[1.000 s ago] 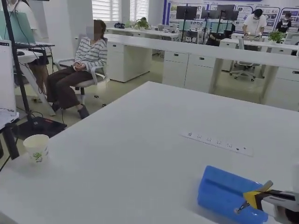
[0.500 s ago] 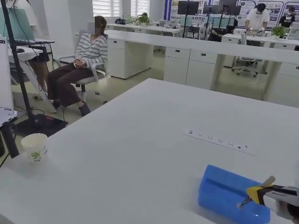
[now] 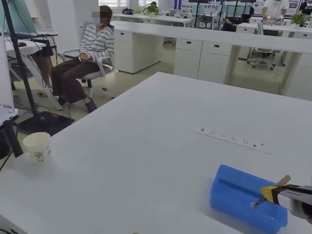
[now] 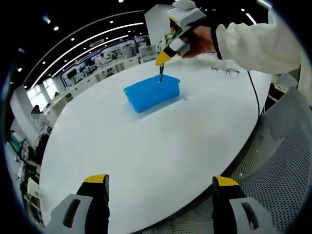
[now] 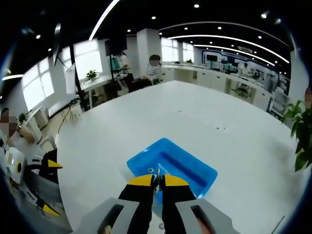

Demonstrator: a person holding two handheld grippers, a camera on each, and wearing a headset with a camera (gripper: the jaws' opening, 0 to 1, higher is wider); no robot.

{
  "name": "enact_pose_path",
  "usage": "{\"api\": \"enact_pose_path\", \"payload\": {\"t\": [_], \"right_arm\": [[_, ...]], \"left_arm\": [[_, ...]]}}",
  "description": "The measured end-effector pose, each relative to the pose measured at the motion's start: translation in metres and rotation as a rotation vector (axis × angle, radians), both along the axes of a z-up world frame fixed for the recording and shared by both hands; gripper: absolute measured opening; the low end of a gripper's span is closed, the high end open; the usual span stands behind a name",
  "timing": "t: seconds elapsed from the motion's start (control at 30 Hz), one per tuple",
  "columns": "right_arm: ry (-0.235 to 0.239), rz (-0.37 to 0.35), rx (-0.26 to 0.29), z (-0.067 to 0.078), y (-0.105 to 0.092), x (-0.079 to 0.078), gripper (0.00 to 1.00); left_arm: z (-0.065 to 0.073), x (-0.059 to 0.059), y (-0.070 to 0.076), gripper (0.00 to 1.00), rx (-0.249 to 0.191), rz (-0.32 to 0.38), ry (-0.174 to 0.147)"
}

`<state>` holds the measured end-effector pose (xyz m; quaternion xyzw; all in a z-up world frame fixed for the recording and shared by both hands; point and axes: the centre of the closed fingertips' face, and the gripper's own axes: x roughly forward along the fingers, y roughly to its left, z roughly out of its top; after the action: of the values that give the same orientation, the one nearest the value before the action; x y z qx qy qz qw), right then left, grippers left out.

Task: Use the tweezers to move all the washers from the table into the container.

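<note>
Only the head camera is tipped lower than a moment ago; the tweezers [image 3: 257, 202] are clamped in the right gripper [image 3: 269, 194] and pointed down into the blue container [image 3: 229, 200] just under it, while the left gripper [image 4: 161, 180] is held open, well apart from the container.

On the tabletop [image 3: 146, 156] the container [image 3: 239, 192] sits at the near right, the power strip [image 3: 233, 139] behind it, and the paper cup [image 3: 37, 146] well apart at the left edge. The tweezers [image 4: 161, 73], pinched in the right tongs [image 5: 156, 181], point down into the container. A person [image 3: 85, 63] sits beyond the tabletop's far left side.
</note>
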<state>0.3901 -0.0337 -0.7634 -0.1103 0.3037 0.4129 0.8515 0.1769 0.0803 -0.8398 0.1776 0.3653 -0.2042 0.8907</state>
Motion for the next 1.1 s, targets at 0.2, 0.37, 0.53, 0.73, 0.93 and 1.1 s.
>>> {"api": "enact_pose_path", "payload": {"t": [0.2, 0.37, 0.53, 0.73, 0.93, 1.1], "right_arm": [[0.016, -0.011, -0.002, -0.007, -0.002, 0.006, 0.02], [0.028, -0.013, -0.009, -0.014, -0.002, 0.009, 0.02], [0.042, -0.023, -0.002, -0.022, -0.002, 0.013, 0.02], [0.053, -0.022, -0.011, -0.035, -0.005, 0.027, 0.02], [0.061, -0.021, -0.023, -0.044, -0.007, 0.036, 0.02], [0.060, -0.018, -0.038, -0.052, -0.007, 0.034, 0.02]], "left_arm": [[0.000, 0.000, 0.000, 0.88, 0.004, -0.001, 0.000], [-0.001, -0.001, 0.000, 0.88, 0.004, -0.001, 0.011], [-0.003, -0.003, 0.000, 0.89, 0.007, -0.003, 0.025], [-0.004, -0.004, 0.000, 0.89, 0.008, -0.005, 0.033], [-0.004, -0.004, 0.000, 0.88, 0.006, -0.002, 0.033], [-0.004, -0.004, 0.000, 0.88, 0.002, 0.002, 0.036]]}}
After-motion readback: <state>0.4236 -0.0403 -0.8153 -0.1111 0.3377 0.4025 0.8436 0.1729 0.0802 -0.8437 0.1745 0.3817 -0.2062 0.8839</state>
